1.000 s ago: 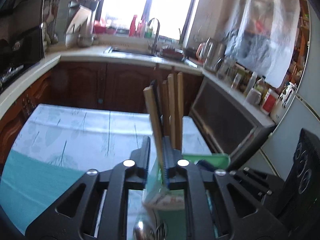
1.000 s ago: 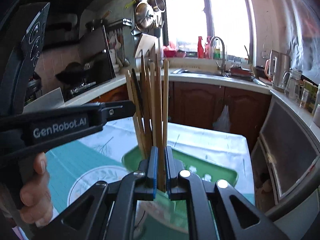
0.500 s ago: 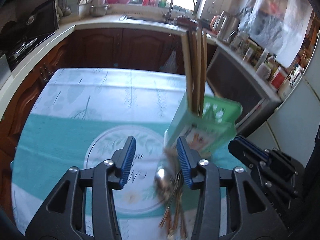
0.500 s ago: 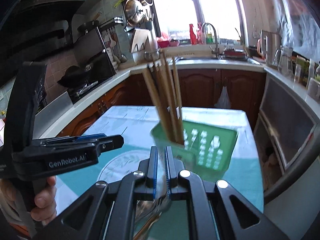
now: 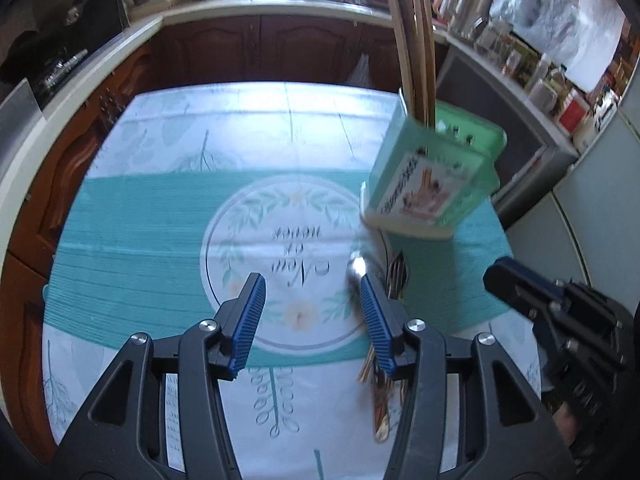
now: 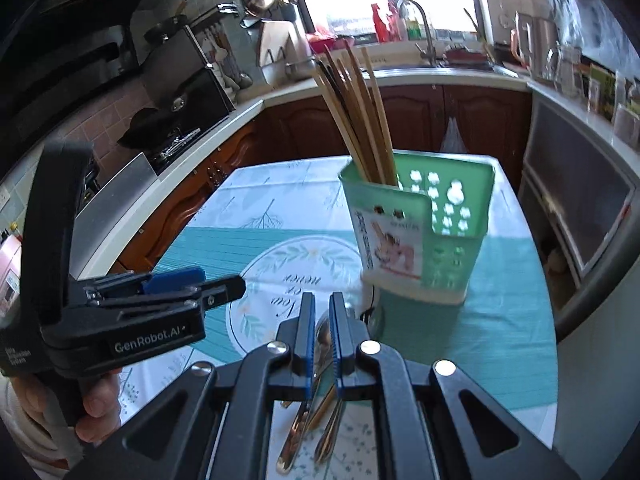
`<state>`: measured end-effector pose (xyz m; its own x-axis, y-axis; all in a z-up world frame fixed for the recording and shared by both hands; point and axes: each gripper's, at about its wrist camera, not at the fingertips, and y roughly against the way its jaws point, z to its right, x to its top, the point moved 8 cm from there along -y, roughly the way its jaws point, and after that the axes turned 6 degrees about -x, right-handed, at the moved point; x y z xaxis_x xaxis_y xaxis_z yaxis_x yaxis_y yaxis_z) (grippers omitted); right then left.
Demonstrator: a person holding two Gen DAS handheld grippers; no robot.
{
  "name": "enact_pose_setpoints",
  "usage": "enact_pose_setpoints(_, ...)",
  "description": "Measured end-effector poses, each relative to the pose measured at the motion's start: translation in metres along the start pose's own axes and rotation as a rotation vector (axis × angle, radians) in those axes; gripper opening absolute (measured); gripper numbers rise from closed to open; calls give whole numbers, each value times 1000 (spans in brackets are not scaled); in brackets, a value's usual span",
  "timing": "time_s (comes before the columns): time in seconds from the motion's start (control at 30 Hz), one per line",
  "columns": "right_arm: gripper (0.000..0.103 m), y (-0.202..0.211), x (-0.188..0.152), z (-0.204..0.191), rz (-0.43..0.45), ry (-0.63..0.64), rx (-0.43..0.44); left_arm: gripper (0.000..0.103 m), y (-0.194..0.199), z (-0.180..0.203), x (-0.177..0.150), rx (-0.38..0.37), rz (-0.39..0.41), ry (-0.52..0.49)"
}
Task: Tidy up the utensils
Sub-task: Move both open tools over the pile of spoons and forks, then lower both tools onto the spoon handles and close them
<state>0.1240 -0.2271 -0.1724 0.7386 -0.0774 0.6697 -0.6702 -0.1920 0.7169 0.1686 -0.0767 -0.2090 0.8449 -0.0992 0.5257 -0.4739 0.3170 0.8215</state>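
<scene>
Chopsticks (image 6: 356, 116) already stand in caddy (image 6: 420, 236), so L gripper (image 5: 312, 316) just spread, empty, and R gripper (image 6: 320, 332), near-shut on nothing, hover over cutlery (image 6: 316, 412) for next pick.

Left tongs (image 5: 312, 320) just opening, nothing between, right tongs (image 6: 321, 340) nearly closed, both tilted down

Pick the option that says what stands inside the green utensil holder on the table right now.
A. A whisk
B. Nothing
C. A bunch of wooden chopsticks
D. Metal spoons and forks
C: wooden chopsticks stand upright in the front compartment of the green utensil holder, while the metal spoons and forks lie on the tablecloth in front of it.
</scene>
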Motion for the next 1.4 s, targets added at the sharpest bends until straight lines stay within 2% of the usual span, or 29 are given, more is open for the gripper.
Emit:
enact_pose_setpoints(0.1,20,-6,-8,10,-43,-45,-11,46,-7,-2,-9,2,-37,-13)
enact_pose_setpoints(0.37,21,-30,-30,30,-131,-139,-9,46,-40,6,-32,-75,-173,-29)
enact_pose_setpoints(0.53,21,-42,-43,36,-173,-185,13,46,-66,13,-42,-157,-247,-5)
enact_pose_setpoints(0.63,21,-47,-49,38,-189,-199,19,46,-80,14,-42,-223,-274,38)
enact_pose_setpoints(0.87,21,-57,-56,41,-212,-220,41,46,-107,16,-36,-315,-314,104)
enact_pose_setpoints(1.03,21,-60,-59,43,-221,-229,49,37,-121,22,-33,-372,-327,135)
enact_pose_setpoints(1.1,21,-62,-60,43,-224,-232,53,29,-126,26,-31,-388,-333,136)
enact_pose_setpoints(1.33,21,-64,-61,42,-227,-229,62,24,-135,36,-30,-441,-346,145)
enact_pose_setpoints(1.4,21,-65,-61,41,-230,-230,64,16,-142,41,-29,-454,-353,151)
